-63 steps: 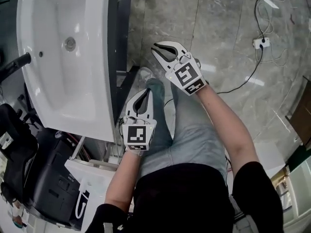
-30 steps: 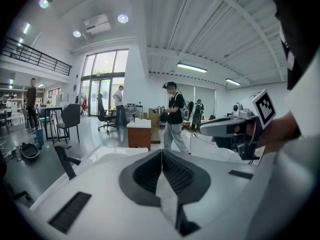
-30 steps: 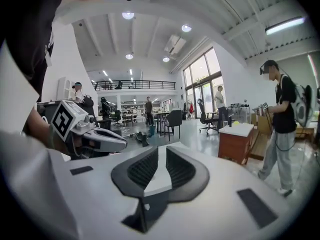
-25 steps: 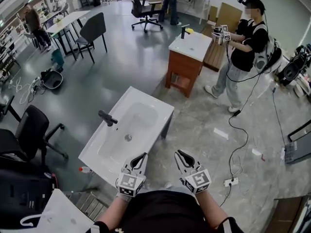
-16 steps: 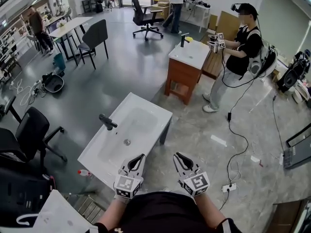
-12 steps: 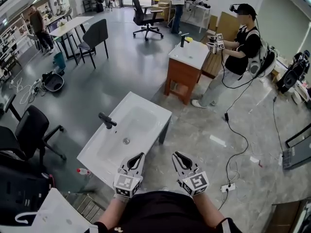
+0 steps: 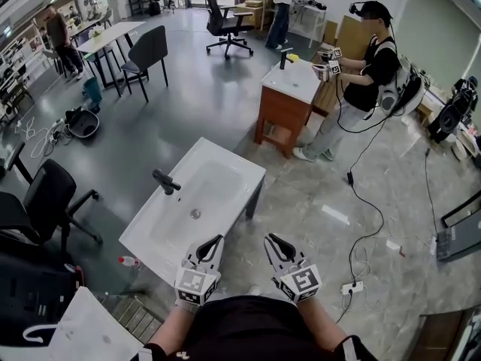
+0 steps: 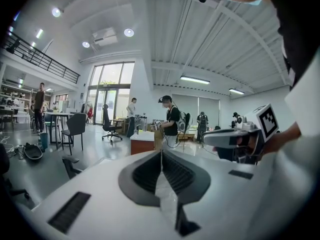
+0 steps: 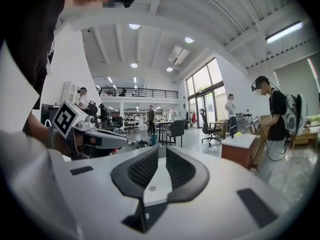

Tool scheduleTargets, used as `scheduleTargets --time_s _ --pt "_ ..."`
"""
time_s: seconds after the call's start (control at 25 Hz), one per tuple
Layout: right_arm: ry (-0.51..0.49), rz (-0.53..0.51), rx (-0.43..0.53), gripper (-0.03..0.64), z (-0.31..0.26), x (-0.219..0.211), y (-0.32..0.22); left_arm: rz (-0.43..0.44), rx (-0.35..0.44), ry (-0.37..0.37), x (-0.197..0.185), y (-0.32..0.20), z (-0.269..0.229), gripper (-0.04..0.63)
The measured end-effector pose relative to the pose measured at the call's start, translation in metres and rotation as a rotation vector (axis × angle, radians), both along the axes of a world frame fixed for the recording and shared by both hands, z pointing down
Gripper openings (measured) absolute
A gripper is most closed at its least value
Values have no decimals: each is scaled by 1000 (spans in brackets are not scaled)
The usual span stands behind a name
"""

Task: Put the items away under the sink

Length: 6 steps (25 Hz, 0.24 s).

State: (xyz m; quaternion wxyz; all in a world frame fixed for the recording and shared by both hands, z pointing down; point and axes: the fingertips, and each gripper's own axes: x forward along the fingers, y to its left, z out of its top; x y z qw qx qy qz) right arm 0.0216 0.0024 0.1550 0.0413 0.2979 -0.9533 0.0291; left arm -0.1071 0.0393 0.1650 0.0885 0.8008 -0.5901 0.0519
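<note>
Both hold nothing: left tongs [image 7: 217,240] clenched, right tongs [image 7: 268,238] a slit apart. No items show on the sink [image 7: 225,164]; underneath is hidden, so progress stays unclear.

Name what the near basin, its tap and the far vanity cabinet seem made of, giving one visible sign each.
The near basin looks like glossy white ceramic or similar, by its smooth, even sheen. Its tap is matte black, probably coated metal. The far vanity cabinet looks like reddish-brown wood or veneer, though the grain is too small to confirm.
</note>
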Motion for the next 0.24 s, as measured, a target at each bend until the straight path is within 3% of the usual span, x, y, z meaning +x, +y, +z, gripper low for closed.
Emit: scheduleTargets --time_s 0.24 --pt "2 1 -7 61 1 -2 -1 -4 5 -7 -1 0 -1 20"
